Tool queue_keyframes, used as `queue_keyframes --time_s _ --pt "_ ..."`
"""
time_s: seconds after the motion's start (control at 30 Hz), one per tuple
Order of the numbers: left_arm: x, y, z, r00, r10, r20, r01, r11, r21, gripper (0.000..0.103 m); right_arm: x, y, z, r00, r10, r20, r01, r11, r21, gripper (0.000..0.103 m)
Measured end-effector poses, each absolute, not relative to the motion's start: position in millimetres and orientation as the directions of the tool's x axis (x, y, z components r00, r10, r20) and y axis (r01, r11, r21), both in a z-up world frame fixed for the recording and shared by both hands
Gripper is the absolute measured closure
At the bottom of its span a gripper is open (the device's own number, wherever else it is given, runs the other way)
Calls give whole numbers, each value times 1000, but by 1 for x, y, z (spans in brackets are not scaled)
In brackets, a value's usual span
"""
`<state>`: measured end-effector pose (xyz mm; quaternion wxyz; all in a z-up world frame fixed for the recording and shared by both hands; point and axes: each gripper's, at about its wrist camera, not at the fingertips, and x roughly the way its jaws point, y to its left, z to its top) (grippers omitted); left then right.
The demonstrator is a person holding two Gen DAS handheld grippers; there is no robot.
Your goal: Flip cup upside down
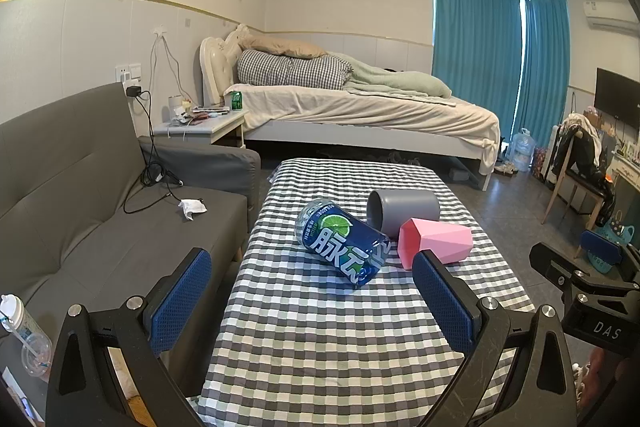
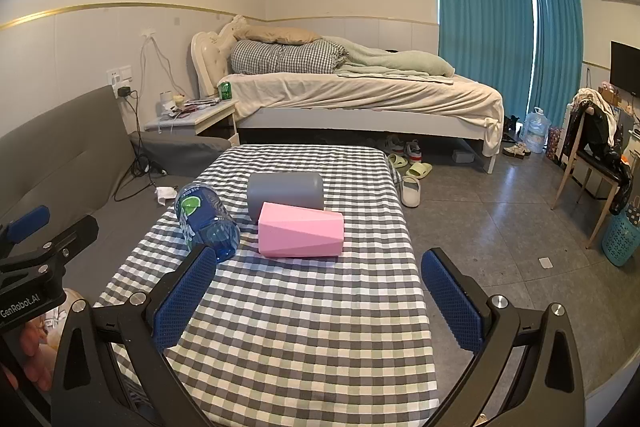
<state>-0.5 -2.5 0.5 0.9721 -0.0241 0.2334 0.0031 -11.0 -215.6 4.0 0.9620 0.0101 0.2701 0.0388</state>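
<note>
A grey cup (image 1: 404, 214) lies on its side on the checked table (image 1: 320, 327), its mouth facing left toward me. A pink faceted cup (image 1: 434, 242) lies on its side just in front of it. A blue plastic bottle (image 1: 342, 247) lies to their left. In the right wrist view the grey cup (image 2: 286, 194), the pink cup (image 2: 301, 235) and the bottle (image 2: 206, 223) lie mid-table. My left gripper (image 1: 312, 303) is open and empty, short of the bottle. My right gripper (image 2: 316, 295) is open and empty, short of the pink cup.
A grey sofa (image 1: 100, 211) runs along the table's left side, with cables and a tissue on it. A bed (image 1: 360, 107) stands behind the table. Slippers (image 2: 412, 187) lie on the floor at the table's far right. A chair (image 2: 592, 163) and a basket stand far right.
</note>
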Motion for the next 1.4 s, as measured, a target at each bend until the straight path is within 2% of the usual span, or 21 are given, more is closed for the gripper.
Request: queue_keyframes --time_s 1.4 --pt "-1 -4 -1 890 -4 -457 -17 999 -41 0 -10 -212 2 846 83 -527 -73 997 41 0"
